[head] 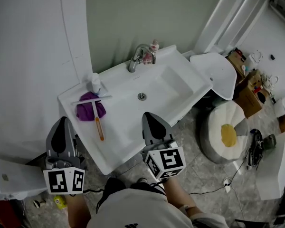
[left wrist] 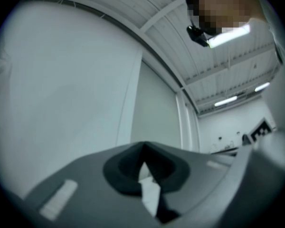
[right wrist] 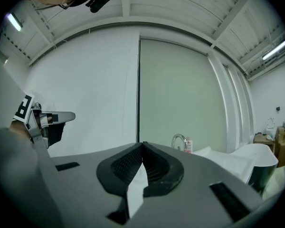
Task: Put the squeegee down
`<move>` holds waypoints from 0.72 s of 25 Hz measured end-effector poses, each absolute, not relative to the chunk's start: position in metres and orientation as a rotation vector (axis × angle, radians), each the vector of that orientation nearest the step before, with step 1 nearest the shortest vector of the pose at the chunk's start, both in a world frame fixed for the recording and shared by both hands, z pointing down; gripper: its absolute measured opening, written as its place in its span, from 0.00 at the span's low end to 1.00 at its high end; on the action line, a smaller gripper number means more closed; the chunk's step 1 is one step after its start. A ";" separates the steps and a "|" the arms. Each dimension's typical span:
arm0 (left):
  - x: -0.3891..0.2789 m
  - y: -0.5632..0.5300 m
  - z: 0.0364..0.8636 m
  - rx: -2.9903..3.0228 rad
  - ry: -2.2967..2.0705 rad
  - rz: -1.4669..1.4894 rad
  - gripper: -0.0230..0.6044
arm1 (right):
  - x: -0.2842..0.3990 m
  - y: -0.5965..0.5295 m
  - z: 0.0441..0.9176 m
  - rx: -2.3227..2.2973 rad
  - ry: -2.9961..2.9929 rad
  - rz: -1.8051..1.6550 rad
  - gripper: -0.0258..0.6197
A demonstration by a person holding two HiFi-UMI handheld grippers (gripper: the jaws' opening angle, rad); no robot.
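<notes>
The squeegee [head: 95, 112] lies across a purple cloth [head: 84, 111] on the sink [head: 126, 139] ledge, apparently already set down; the left claw [head: 62, 121] and right claw [head: 148, 118], both pressed together and empty, hang clear of it.

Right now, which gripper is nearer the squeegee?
Left. The left gripper hangs just left of the squeegee; the right gripper is farther off on its right, over the sink front. Both are clear of it.
</notes>
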State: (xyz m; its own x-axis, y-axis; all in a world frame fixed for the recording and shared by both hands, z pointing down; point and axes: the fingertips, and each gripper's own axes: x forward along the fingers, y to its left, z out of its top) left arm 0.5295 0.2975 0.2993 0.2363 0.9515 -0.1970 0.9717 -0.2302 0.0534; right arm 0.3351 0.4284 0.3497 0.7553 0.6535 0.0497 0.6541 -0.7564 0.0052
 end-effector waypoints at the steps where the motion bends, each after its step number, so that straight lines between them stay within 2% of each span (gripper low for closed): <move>1: 0.525 0.297 0.298 2.334 1.837 -0.186 0.05 | 0.329 0.428 0.344 -2.943 -1.111 -0.053 0.04; 18: 0.478 0.287 0.288 2.327 1.827 -0.227 0.05 | 0.274 0.418 0.316 -2.952 -1.118 0.024 0.04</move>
State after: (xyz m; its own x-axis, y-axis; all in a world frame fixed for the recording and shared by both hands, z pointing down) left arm 0.4779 0.2865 0.2880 0.2356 0.9452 -0.2261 0.9718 -0.2321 0.0424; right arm 0.2744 0.4178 0.3157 0.7490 0.6623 -0.0194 0.6625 -0.7490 0.0083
